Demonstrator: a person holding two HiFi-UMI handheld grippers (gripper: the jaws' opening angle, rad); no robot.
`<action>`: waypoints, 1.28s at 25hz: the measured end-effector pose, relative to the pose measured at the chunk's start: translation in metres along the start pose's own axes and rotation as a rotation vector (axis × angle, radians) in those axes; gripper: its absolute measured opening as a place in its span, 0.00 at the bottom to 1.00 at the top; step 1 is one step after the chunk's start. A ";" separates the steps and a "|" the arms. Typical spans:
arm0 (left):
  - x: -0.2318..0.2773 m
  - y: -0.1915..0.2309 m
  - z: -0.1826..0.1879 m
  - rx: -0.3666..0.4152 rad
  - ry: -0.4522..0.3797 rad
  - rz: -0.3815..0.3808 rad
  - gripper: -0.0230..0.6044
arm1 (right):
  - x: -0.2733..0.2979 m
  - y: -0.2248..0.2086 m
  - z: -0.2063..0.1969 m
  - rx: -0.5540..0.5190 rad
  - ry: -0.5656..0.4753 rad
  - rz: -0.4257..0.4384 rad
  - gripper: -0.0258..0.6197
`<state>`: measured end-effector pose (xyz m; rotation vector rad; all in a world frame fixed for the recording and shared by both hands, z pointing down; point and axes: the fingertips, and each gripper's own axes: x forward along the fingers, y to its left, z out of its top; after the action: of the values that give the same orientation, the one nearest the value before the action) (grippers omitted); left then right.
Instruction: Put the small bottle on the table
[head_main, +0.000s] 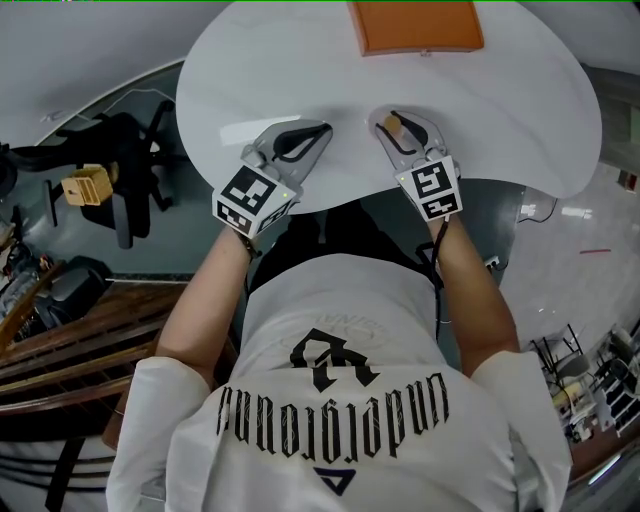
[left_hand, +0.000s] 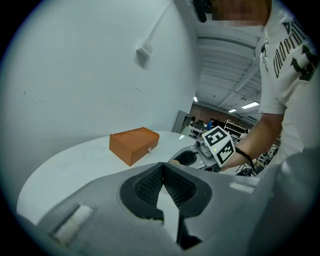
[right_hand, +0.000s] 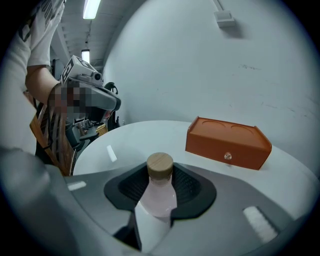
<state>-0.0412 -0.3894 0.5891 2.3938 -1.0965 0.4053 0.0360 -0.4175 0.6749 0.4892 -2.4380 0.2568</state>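
Note:
The small bottle (right_hand: 159, 194) is pale pink with a round wooden cap (right_hand: 160, 165). It stands upright between the jaws of my right gripper (right_hand: 161, 176), which is shut on its body below the cap. In the head view the right gripper (head_main: 388, 118) hangs over the near part of the white round table (head_main: 500, 110), with the bottle's cap (head_main: 393, 125) showing between its jaws. Whether the bottle's base touches the table is hidden. My left gripper (head_main: 322, 130) is beside it to the left over the table's near edge. Its pads (left_hand: 150, 185) meet at the tip with nothing between them.
An orange wooden box (head_main: 415, 25) with a small knob (right_hand: 228, 156) lies at the far side of the table. A black office chair (head_main: 125, 185) and a small wooden crate (head_main: 85, 185) stand on the floor to the left. The person's torso is close behind the table's near edge.

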 end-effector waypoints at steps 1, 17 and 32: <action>-0.001 -0.001 -0.001 -0.001 -0.002 -0.005 0.05 | 0.001 0.001 -0.001 0.000 -0.001 0.001 0.26; -0.007 -0.010 -0.006 -0.001 -0.009 -0.011 0.05 | -0.002 0.010 -0.012 -0.036 -0.011 -0.015 0.27; -0.055 -0.025 0.003 0.040 -0.048 -0.015 0.05 | -0.033 0.011 0.017 -0.017 -0.063 -0.116 0.37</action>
<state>-0.0563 -0.3423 0.5547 2.4568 -1.1004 0.3693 0.0465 -0.4033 0.6405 0.6381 -2.4601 0.1735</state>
